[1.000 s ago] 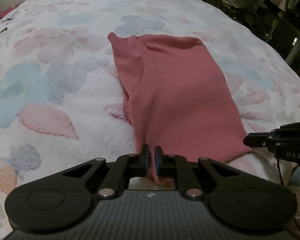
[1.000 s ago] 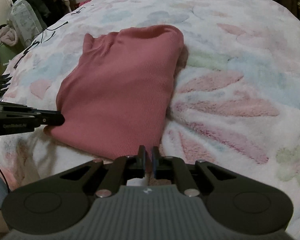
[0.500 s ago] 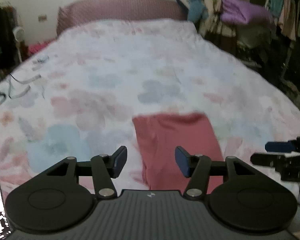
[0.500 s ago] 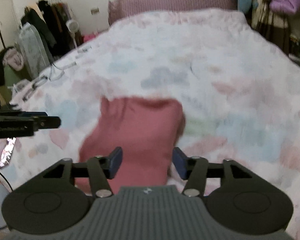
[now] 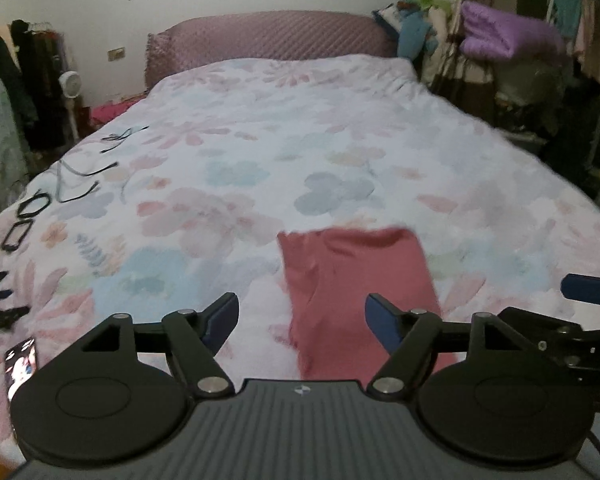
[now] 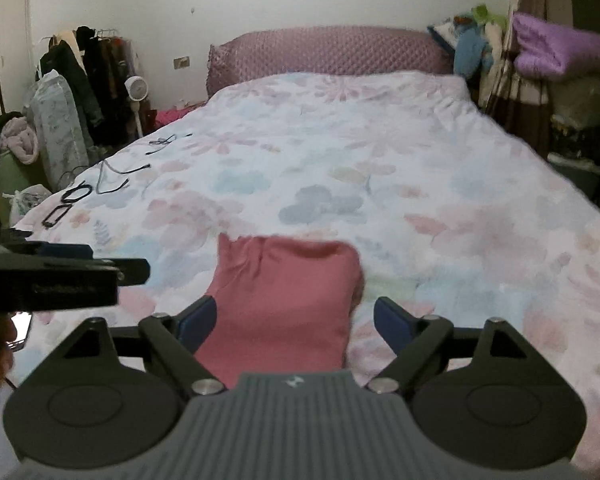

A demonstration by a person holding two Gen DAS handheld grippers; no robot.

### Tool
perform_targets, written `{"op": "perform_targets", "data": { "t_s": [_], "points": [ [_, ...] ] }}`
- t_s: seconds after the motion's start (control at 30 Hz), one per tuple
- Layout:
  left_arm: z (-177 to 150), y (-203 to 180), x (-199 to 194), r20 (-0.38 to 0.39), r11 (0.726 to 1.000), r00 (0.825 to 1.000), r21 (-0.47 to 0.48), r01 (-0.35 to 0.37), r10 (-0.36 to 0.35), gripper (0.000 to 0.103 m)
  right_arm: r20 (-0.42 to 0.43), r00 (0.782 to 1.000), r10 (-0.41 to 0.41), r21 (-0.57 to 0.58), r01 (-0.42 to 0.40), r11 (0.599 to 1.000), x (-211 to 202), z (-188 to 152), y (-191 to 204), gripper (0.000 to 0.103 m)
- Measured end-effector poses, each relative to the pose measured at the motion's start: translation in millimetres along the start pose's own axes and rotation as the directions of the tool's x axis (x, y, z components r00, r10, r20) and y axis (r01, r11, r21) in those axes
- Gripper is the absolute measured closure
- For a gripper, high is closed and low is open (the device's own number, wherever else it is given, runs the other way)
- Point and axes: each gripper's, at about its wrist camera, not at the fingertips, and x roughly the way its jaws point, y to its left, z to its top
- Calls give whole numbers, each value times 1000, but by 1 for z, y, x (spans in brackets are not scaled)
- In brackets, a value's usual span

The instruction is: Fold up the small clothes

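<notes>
A small pink ribbed garment (image 5: 352, 280) lies folded into a narrow rectangle on the floral bed cover near the foot of the bed. It also shows in the right wrist view (image 6: 284, 300). My left gripper (image 5: 300, 320) is open and empty, held back from the garment's near end. My right gripper (image 6: 296, 324) is open and empty, also held back above the near end. The right gripper shows at the right edge of the left wrist view (image 5: 580, 312). The left gripper shows at the left edge of the right wrist view (image 6: 60, 276).
The bed cover (image 5: 260, 160) stretches to a pink headboard (image 5: 268, 40). Black cables and hair ties (image 5: 60, 188) lie on its left side. A phone (image 5: 20, 364) lies at the near left. Clothes racks (image 6: 88, 80) and piles (image 5: 508, 36) flank the bed.
Both grippers were shut on the garment's near edge one second ago. They have let go, opened wide and pulled back and up. The garment now lies folded on the bed.
</notes>
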Motion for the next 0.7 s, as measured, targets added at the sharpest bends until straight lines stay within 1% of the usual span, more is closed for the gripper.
{"op": "perform_targets", "data": {
  "t_s": [0.03, 0.13, 0.23, 0.27, 0.33, 0.4, 0.57, 0.7],
  "points": [
    [-4, -3, 0, -6, 1000, 1000, 7, -14, 14, 16, -11, 1000, 5, 12, -5, 1000, -1, -4, -1, 21],
    [-17, -10, -5, -4, 999, 999, 26, -43, 43, 16, -41, 999, -12, 36, 14, 999, -4, -18, -1, 21],
    [-26, -12, -8, -41, 999, 999, 25, -22, 23, 15, -95, 995, -10, 49, 14, 999, -3, -31, -1, 21],
    [-29, -12, -10, -42, 1000, 999, 26, -17, 18, 15, -107, 994, -4, 55, 10, 998, -2, -35, -2, 21],
    [-37, -16, -14, -45, 999, 999, 39, -21, 23, 15, -132, 991, 4, 68, 5, 998, -3, -46, -2, 21],
    [-42, -19, -16, -63, 999, 998, 50, -19, 23, 15, -149, 989, -5, 69, 16, 997, -4, -54, 1, 21],
    [-52, -23, -19, -90, 999, 996, 38, -24, 28, 15, -158, 987, -39, 36, 45, 998, -8, -66, 8, 21],
    [-57, -24, -20, -98, 999, 995, 28, -31, 34, 15, -168, 985, -40, 34, 46, 998, -7, -68, 7, 21]
  ]
}}
